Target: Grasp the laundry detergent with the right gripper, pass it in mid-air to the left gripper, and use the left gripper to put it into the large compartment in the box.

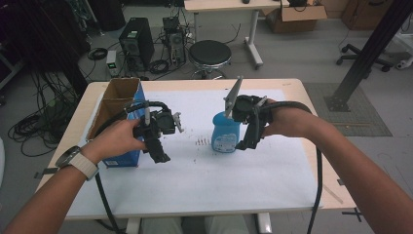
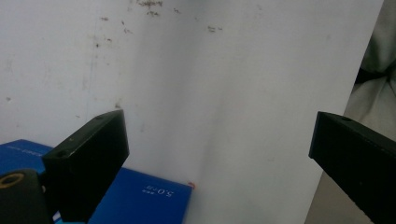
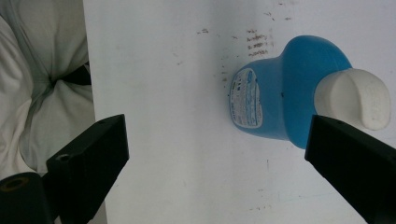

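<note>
A blue bottle (image 1: pixel 225 132) with a white cap stands upright on the white paper (image 1: pixel 204 180), right of centre. My right gripper (image 1: pixel 245 142) hangs just to its right, jaws pointing down and open. In the right gripper view the bottle (image 3: pixel 275 100) and its cap (image 3: pixel 353 104) lie near the right jaw, outside the gap of the right gripper (image 3: pixel 217 137). My left gripper (image 1: pixel 159 153) is held open beside a blue carton (image 1: pixel 127 155) with an open cardboard top. In the left gripper view the left gripper (image 2: pixel 219 135) spans bare paper, the carton (image 2: pixel 140 196) by its left jaw.
Small brown marks (image 1: pixel 202 142) dot the paper left of the bottle. The wooden table (image 1: pixel 297 87) borders the paper. Behind the table on the floor are a black stool (image 1: pixel 209 53), a computer tower (image 1: pixel 136 41) and cables. The person's white clothing (image 3: pixel 42 84) lies past the table's near edge.
</note>
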Available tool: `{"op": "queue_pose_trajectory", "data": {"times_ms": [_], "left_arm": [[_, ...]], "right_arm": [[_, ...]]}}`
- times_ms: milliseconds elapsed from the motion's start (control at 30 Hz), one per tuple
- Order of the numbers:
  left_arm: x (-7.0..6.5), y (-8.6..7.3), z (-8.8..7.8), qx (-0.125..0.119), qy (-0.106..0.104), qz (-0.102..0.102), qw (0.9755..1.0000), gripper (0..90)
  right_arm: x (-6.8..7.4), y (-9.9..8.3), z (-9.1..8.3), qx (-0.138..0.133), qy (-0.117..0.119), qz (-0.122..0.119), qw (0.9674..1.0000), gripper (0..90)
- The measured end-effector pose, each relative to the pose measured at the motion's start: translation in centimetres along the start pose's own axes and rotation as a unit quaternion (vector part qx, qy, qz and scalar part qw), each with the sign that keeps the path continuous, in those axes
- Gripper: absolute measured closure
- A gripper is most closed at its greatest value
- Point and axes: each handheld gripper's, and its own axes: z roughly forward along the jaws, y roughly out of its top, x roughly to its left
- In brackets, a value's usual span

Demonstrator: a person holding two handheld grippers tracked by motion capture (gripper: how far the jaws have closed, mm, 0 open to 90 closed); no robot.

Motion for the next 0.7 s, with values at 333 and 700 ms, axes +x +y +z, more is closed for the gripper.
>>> {"op": "queue_pose_trajectory", "data": {"times_ms": [333,700], "left_arm": [[0.2,0.3,-0.1,0.000,0.001,0.001,1.0000,5.2],[0.2,0.5,-0.1,-0.002,0.001,0.001,1.0000,5.1]], "right_arm": [[-0.5,-0.3,-0.5,-0.012,-0.001,0.006,0.9999,5.8],[-1.6,-0.3,-2.5,-0.043,-0.009,0.007,0.9990,5.6]]}}
